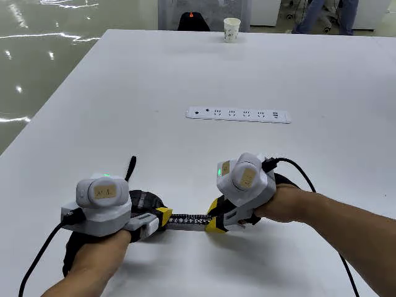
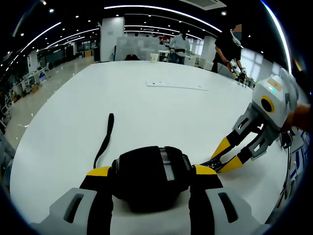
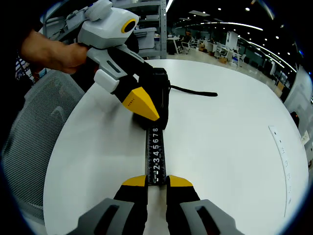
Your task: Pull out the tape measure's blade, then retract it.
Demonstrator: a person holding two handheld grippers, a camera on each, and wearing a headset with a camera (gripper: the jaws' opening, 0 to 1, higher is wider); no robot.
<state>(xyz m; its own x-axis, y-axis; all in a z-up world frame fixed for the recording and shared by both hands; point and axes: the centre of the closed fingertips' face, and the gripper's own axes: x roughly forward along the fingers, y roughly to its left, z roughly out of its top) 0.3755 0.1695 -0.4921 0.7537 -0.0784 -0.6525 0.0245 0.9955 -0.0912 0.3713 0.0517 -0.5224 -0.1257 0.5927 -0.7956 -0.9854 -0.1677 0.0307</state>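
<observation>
At the near edge of the table (image 1: 185, 80), the left gripper (image 1: 162, 216) is clamped round the black case (image 1: 145, 203), which rests on the surface, and the right gripper (image 1: 215, 218) pinches the tip of the blade (image 1: 185, 219). Judged step: pull-out, barely begun, since only a short run of black blade with white numerals shows, flat and straight. Next move calls for drawing the right gripper away in line with the blade, case held firm.

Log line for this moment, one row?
step: blade partly out | left tool: shut on tape measure | right tool: shut on blade
</observation>
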